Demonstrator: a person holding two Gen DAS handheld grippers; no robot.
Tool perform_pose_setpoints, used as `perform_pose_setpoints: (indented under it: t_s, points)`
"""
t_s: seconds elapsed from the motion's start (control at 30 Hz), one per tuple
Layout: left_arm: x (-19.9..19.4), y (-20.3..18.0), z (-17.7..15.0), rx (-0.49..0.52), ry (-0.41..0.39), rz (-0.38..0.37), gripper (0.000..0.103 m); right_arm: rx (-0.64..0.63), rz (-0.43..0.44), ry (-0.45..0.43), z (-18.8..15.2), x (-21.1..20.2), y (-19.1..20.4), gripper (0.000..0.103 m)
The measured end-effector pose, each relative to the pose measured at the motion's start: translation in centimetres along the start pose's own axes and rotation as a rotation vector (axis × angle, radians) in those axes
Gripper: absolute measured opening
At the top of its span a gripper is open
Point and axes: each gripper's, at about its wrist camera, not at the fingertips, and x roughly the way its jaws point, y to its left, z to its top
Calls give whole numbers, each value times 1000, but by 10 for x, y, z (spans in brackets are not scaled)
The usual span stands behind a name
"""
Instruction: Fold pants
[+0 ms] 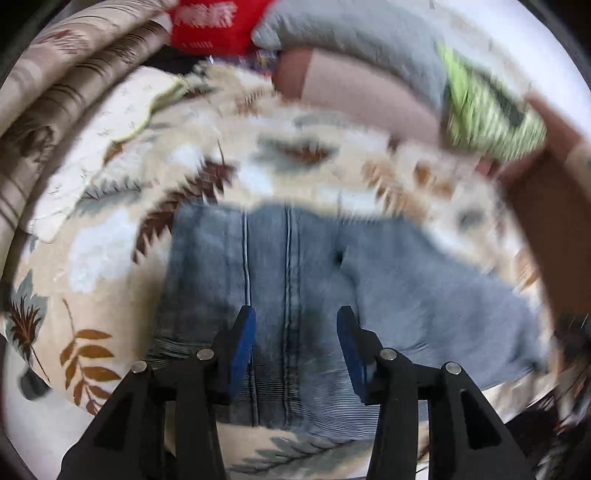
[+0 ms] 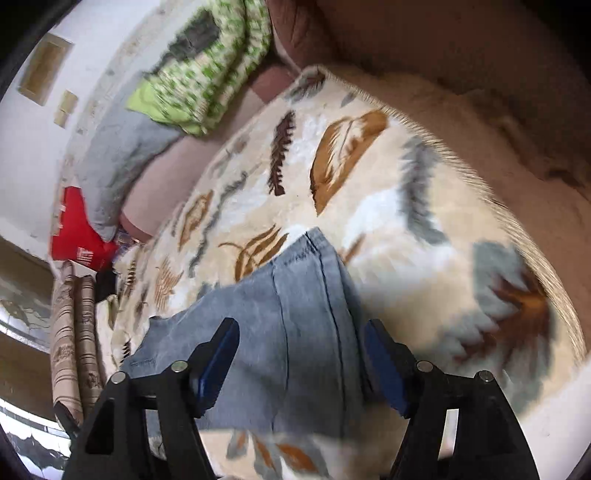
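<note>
Light blue jeans point(image 1: 314, 280) lie folded into a compact stack on a cream blanket with a leaf print point(image 1: 110, 258). My left gripper point(image 1: 295, 325) is open and hovers just above the near part of the jeans, with nothing between its blue pads. In the right wrist view the jeans point(image 2: 295, 314) lie under my right gripper point(image 2: 301, 339), which is open and empty above them. Both views are blurred by motion.
A grey pillow point(image 1: 354, 33), a green patterned cloth point(image 1: 491, 114) and a red bag point(image 1: 214, 22) lie at the far edge of the bed. Rolled striped bedding point(image 1: 48, 107) lies at the left. A person's arm point(image 1: 554, 206) is at the right. The blanket point(image 2: 388, 206) spreads out beyond the jeans.
</note>
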Motion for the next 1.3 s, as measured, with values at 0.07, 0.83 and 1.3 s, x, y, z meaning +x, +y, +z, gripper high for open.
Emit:
perform_pose_setpoints:
  t_s: [0.07,0.83,1.3]
  points:
    - [21,5,-11,1,39,48,47,-37,-60,41,15,26,9,73]
    - [-51,56,-40,-304,-156,-16,66,-167,-91,-73,-30,-18,46,72]
    - [-20,84,-54,-627,-39,-58,6,93,58,43,-76,19,4,73]
